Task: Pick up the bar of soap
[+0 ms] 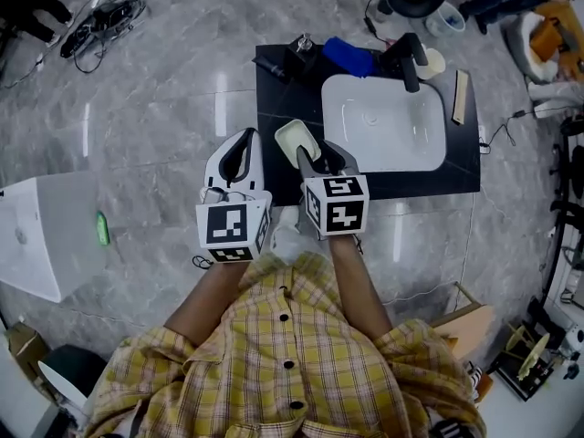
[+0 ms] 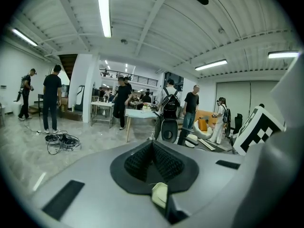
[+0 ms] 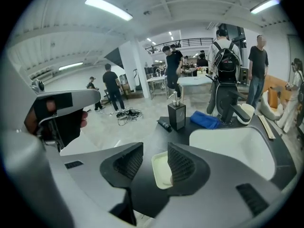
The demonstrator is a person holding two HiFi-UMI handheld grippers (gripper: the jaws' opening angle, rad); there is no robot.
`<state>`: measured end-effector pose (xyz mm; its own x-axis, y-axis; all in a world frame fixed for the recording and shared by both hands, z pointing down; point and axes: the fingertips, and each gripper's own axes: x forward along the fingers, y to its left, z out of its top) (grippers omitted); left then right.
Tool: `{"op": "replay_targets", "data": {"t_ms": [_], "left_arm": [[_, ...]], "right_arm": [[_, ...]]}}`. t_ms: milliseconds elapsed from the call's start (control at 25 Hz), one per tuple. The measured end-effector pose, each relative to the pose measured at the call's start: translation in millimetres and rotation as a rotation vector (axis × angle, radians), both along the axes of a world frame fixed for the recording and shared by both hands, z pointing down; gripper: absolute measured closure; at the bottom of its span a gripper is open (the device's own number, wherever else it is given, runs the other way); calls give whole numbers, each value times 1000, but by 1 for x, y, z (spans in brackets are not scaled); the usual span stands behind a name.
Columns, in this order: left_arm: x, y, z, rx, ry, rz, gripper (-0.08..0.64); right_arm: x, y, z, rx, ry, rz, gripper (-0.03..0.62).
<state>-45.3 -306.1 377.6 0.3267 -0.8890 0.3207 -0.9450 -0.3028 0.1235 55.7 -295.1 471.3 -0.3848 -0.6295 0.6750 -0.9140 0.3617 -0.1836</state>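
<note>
we count two grippers, one bar of soap, one sink, one tap, one soap bottle and one blue cloth. the bar of soap [image 1: 294,140], pale cream, lies flat on the black counter [image 1: 274,99] near its front left corner, left of the white sink [image 1: 429,158]. the right gripper [image 1: 318,153] is over it with jaws apart; the bar sits between them, nearer the right-hand jaw, and nothing presses on it. the left gripper [image 1: 245,137] hangs just off the counter's left edge, over the grey floor [image 1: 155,135], jaws together and empty. the head view alone shows the whole counter, with the tap [image 1: 408,62], the cloth [image 1: 347,56] and the bottle [image 1: 299,51] in a row along its far side. the right gripper view alone shows the gap between the right gripper's [image 3: 154,153] jaws and the bar [image 3: 161,172] partly hidden behind one jaw. the left gripper view shows the left gripper's [image 2: 152,144] pads meeting at a point. both gripper views show several people standing in the hall beyond. bare counter lies between the bar and the bottle, and open floor to the left.
</note>
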Motion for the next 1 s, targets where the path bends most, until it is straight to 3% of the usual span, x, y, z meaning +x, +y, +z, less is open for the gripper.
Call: {"op": "replay_targets", "data": {"t_ms": [480,640,1000], "left_arm": [[-13,-22,38,-74,30,16,548],[-17,-27,55,-108,38,13,548],[-13,-42,85,-157,59,46,548]], "right_arm": [[-11,-18,77,-178,74,-55,367],[-11,-19,104,-265,98,-94,359],[-9,-28,150,-360,151,-145,342]]}}
